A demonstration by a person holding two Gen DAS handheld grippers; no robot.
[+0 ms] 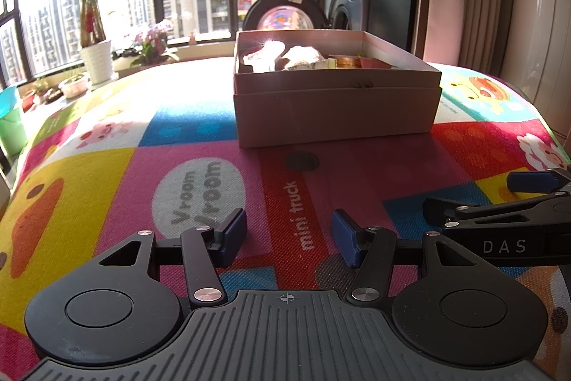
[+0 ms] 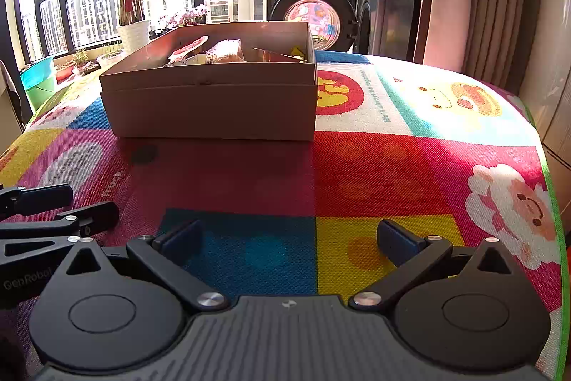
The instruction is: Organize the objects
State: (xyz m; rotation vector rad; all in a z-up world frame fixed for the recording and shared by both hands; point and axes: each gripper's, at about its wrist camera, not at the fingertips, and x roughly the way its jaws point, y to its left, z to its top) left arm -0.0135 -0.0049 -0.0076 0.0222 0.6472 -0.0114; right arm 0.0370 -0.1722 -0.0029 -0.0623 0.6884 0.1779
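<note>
An open cardboard box [image 1: 335, 109] stands on the colourful cartoon mat [image 1: 200, 174], ahead of both grippers. It holds several wrapped packets [image 1: 285, 58], partly hidden by its walls. The box also shows in the right wrist view [image 2: 214, 109], with the packets [image 2: 225, 54] inside. My left gripper [image 1: 289, 234] is open and empty, low over the mat, short of the box. My right gripper [image 2: 289, 238] is open and empty, low over the mat, to the right of the left one. The right gripper shows at the left view's right edge [image 1: 499, 202]; the left gripper shows at the right view's left edge [image 2: 53, 206].
A white pot with a tall plant [image 1: 94, 59] and small flower pots [image 1: 153, 45] stand on the windowsill behind the mat. A washing machine with an open round door [image 2: 314, 16] is behind the box. A curtain [image 2: 499, 6] hangs on the right. The mat's edge drops off at the right [image 2: 556, 220].
</note>
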